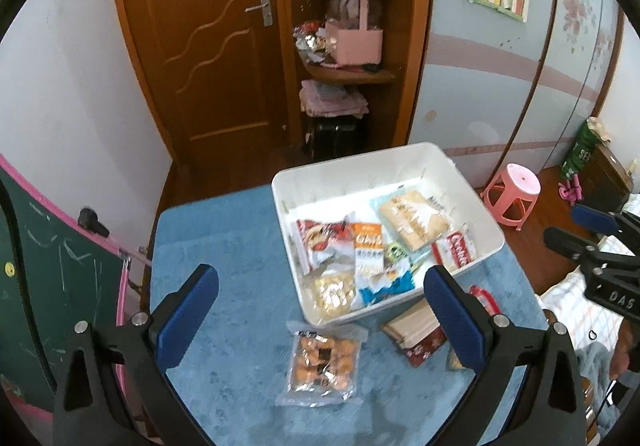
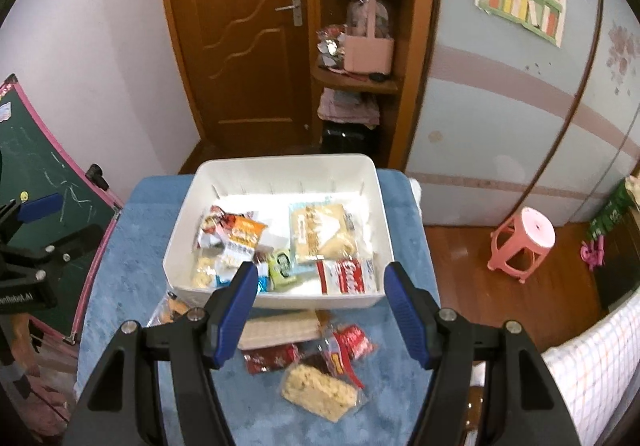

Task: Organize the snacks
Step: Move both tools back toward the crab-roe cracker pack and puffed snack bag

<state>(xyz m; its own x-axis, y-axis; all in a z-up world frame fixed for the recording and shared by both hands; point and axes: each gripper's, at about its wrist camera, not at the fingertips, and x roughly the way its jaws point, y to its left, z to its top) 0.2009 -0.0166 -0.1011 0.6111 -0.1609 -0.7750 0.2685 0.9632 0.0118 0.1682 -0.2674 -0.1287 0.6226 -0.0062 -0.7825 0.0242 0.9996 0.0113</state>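
Observation:
A white bin (image 1: 360,168) (image 2: 288,162) stands on the blue cloth and holds several snack packets. In the left wrist view my left gripper (image 1: 320,274) is open above the cloth, with nothing between its fingers. A clear packet of orange-brown crackers (image 1: 322,366) lies just below it, in front of the bin. In the right wrist view my right gripper (image 2: 321,270) is open over the bin's near wall and holds nothing. Under it on the cloth lie a tan wafer packet (image 2: 280,328), a dark red packet (image 2: 272,358), a red and clear packet (image 2: 348,342) and a pale rice-cracker packet (image 2: 320,394).
The blue cloth (image 1: 224,230) covers a small table. A green chalkboard (image 1: 48,286) leans at the left. A pink stool (image 2: 524,242) stands on the wooden floor at the right, near a checked bedcover (image 2: 592,378). A wooden door (image 2: 240,26) and shelves (image 2: 360,78) are behind.

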